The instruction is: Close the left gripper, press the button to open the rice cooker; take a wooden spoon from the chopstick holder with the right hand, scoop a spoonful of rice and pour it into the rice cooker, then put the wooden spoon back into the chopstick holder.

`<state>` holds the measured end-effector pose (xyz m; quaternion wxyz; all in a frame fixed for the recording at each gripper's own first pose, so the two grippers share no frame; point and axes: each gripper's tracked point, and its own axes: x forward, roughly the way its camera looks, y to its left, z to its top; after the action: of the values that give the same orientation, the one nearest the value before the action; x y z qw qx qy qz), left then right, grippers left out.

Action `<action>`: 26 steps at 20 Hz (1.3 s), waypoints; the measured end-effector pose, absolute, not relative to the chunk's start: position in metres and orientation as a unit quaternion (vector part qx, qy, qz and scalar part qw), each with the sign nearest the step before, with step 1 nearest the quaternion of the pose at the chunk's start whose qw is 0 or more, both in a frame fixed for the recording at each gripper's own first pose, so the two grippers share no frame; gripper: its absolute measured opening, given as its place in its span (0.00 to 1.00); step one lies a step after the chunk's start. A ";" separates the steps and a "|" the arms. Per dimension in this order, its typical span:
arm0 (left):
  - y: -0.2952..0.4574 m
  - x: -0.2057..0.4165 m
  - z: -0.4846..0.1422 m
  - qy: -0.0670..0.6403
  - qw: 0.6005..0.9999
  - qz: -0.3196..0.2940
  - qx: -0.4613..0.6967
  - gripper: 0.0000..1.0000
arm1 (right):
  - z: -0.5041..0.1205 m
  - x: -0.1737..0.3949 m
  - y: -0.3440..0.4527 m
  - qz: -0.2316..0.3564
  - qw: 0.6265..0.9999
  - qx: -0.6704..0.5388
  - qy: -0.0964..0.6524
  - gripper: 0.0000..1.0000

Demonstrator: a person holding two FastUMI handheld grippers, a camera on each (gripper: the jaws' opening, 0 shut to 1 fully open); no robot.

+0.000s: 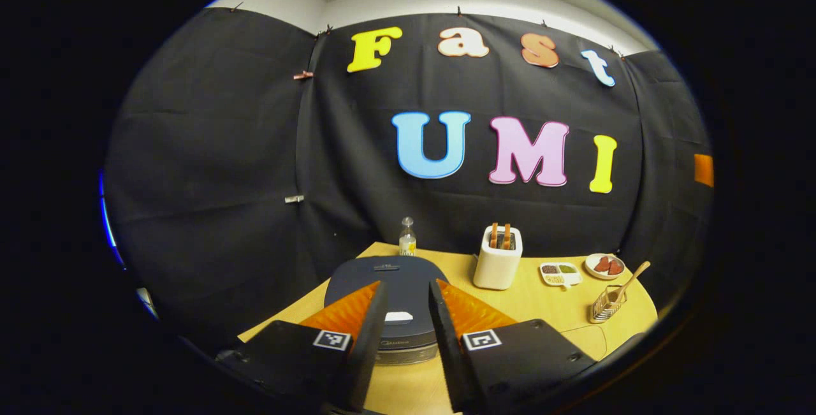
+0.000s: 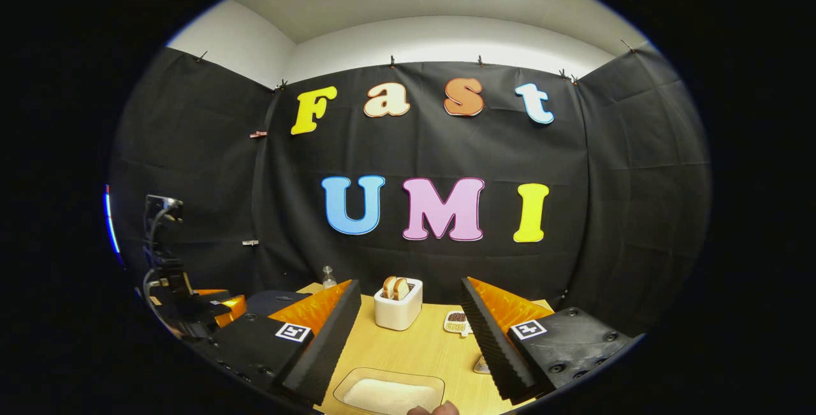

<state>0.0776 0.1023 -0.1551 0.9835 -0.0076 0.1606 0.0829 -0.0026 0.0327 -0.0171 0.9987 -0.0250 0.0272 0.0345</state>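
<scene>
L gripper [image 1: 408, 313] sits low at 6 o'clock of the left gripper view, fingers spread w/ a gap between them and nothing held; the task wants them pressed together before the push, so that step isn't done yet, I'd judge. Straight ahead through the gap is the rice cooker [image 1: 389, 294], lid down, its pale button [image 1: 398, 317] at the front edge facing the gripper, probably why the L hand is lined up here. Farther, at 3 o'clock on the table [image 1: 542, 300], the chopstick holder [image 1: 605, 303] keeps the wooden spoon [image 1: 628, 282] leaning handle-up toward the R side, easy for the R hand to take. Toaster [image 1: 498, 257] and small bottle [image 1: 407, 237] stand at the back, out of the way. In the right gripper view, R gripper [image 2: 408, 332] is also spread wide, empty, waiting. Just below it at 6 o'clock lies the rice tray [image 2: 390, 394], near the front edge, handy for scooping. L gripper shows at 9 o'clock there, beside the cooker.
</scene>
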 end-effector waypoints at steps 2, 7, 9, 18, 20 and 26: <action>0.112 0.090 -0.175 0.185 0.978 0.095 -0.015 0.36 | -0.018 -0.003 0.030 0.034 0.999 -0.027 0.028 0.94; 0.123 0.121 -0.219 0.236 0.966 0.101 -0.019 0.13 | -0.023 -0.001 0.027 0.032 0.998 -0.030 0.035 0.95; 0.123 0.131 -0.239 0.262 0.960 0.098 -0.030 0.08 | -0.023 -0.001 0.024 0.031 0.998 -0.032 0.036 0.98; 0.127 0.128 -0.283 0.311 0.941 0.125 -0.045 0.07 | -0.024 0.003 0.019 0.020 0.998 -0.037 0.038 0.98; 0.130 0.131 -0.279 0.319 0.933 0.133 -0.096 0.07 | -0.021 0.004 0.021 0.019 0.999 -0.035 0.034 0.98; 0.136 0.124 -0.263 0.303 0.940 0.121 -0.103 0.06 | -0.021 0.001 0.015 0.008 0.999 -0.034 0.035 0.98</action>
<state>0.1242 0.1361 -0.2627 0.9396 -0.1029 0.3032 0.1214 0.0011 0.0149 -0.0214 0.9988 -0.0336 0.0355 0.0076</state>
